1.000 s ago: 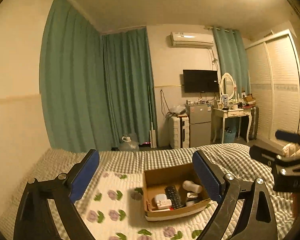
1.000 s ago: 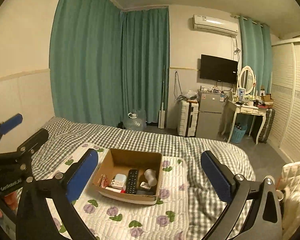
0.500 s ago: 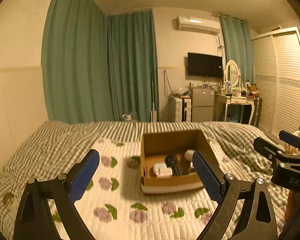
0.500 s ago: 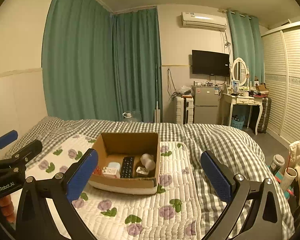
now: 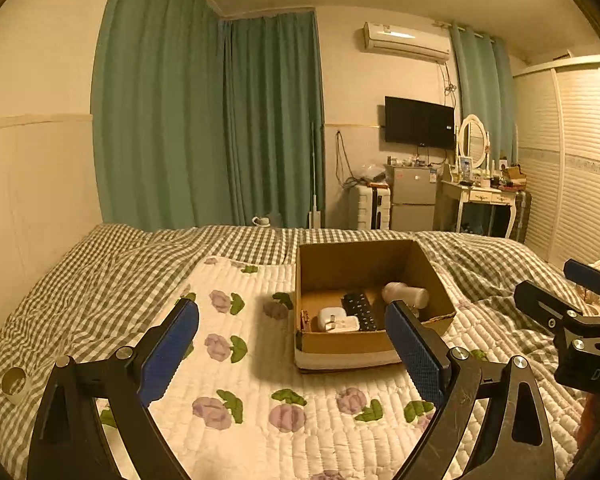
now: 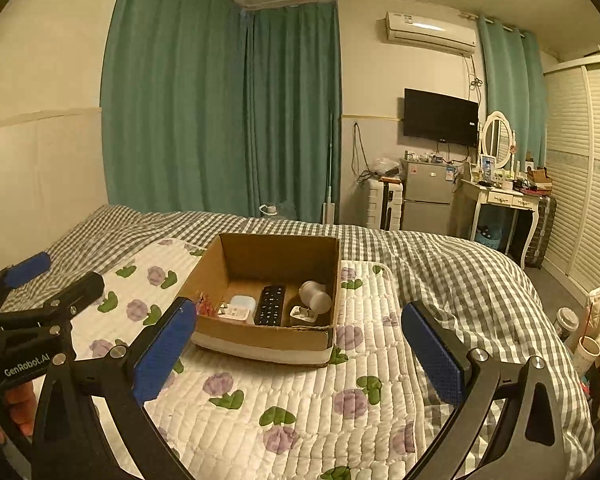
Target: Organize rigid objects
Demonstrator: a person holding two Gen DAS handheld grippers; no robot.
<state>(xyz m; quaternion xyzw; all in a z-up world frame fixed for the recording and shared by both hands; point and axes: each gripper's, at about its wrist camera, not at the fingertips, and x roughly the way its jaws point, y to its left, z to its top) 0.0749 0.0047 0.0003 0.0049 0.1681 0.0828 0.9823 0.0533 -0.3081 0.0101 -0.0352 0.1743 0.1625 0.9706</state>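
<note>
Brown cardboard box (image 6: 236,258) on a white quilt (image 6: 300,400) with purple flowers (green leaves); grey-checked bed cover (image 6: 460,272); teal curtains (image 6: 220,120); blue fingers (image 6: 162,350).

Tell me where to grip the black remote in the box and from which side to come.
Grip the black remote across its narrow width near mid-length, coming from above. It lies flat, buttons up, on the floor of the cardboard box, whose walls block any side approach. The right gripper, open, probably suits.

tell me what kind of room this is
A bedroom, most likely: a bed with a checked cover fills the foreground, a louvred wardrobe lines one wall, and a dressing table with an oval mirror stands beyond.
</note>
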